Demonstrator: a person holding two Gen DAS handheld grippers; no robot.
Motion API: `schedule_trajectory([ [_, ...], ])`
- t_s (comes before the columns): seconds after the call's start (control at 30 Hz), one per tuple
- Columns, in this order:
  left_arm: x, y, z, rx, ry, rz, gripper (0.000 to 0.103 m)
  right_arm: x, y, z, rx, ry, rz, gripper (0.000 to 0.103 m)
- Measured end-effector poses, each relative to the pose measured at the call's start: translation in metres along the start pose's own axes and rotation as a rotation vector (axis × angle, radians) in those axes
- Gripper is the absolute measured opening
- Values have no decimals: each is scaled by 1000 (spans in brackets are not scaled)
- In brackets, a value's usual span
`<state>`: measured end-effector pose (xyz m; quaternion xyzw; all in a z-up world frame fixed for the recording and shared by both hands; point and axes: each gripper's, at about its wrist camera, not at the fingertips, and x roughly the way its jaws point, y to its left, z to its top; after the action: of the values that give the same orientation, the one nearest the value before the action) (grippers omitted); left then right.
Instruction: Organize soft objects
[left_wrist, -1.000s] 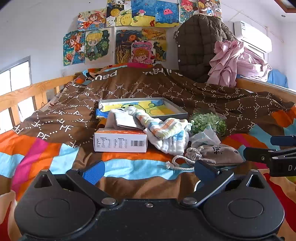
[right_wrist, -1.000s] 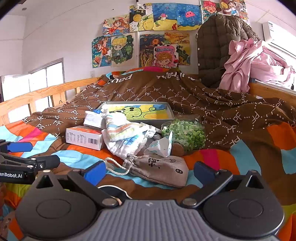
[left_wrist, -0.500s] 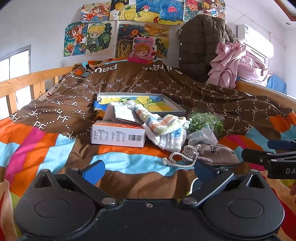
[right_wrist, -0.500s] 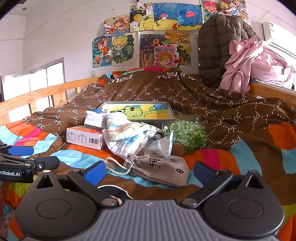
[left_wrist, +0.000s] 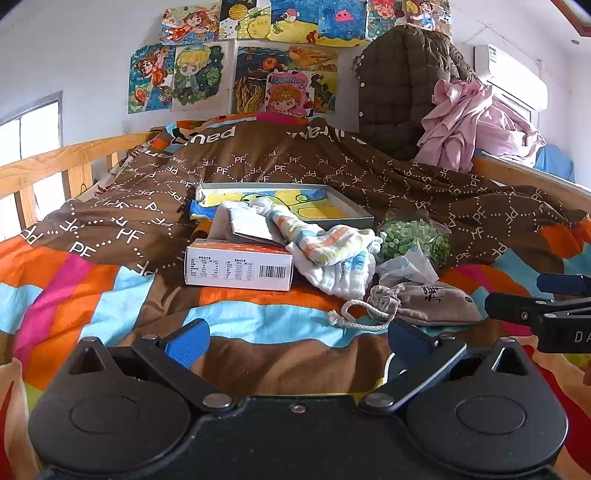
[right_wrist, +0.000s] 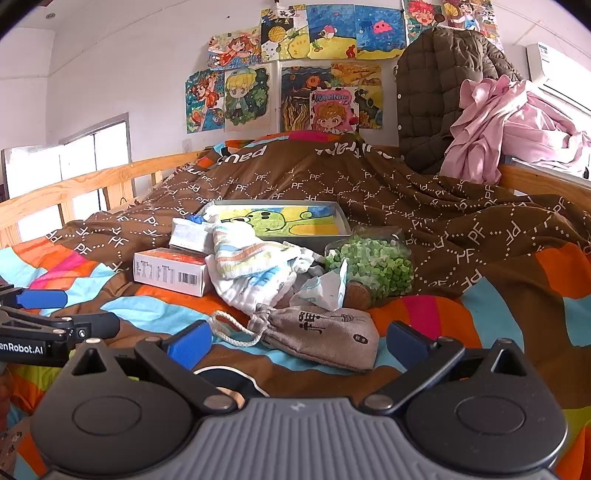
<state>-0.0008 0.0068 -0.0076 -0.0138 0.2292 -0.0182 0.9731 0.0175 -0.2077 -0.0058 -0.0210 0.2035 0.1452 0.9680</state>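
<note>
A pile lies mid-bed. A striped white cloth (left_wrist: 328, 254) (right_wrist: 255, 266) drapes over a white carton (left_wrist: 238, 267) (right_wrist: 170, 271). A grey drawstring pouch (left_wrist: 424, 304) (right_wrist: 317, 338) lies nearest. A crumpled tissue pack (left_wrist: 406, 266) (right_wrist: 325, 288) and a bag of green pellets (left_wrist: 413, 240) (right_wrist: 373, 264) sit beside it. My left gripper (left_wrist: 295, 341) is open and empty, short of the pouch's cord. My right gripper (right_wrist: 299, 341) is open and empty, with the pouch between its fingertips' line. Each gripper shows at the edge of the other's view.
A shallow grey tray (left_wrist: 354, 216) (right_wrist: 340, 230) with a cartoon picture lies behind the pile. A brown quilt (left_wrist: 295, 166) covers the far bed. Wooden rails (left_wrist: 55, 162) (right_wrist: 546, 181) run along both sides. A brown jacket (right_wrist: 439, 88) and pink clothes (right_wrist: 517, 125) hang at back right.
The left gripper has pitched and edged slightly, so the pile sits a little higher in its view. The right gripper has barely moved. Both stay open.
</note>
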Motion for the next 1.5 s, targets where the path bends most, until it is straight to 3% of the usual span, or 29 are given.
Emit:
schedule_trajectory([
  [1.5, -1, -1, -1, 13, -1, 18, 102, 1, 6, -4, -13, 4, 7, 103],
])
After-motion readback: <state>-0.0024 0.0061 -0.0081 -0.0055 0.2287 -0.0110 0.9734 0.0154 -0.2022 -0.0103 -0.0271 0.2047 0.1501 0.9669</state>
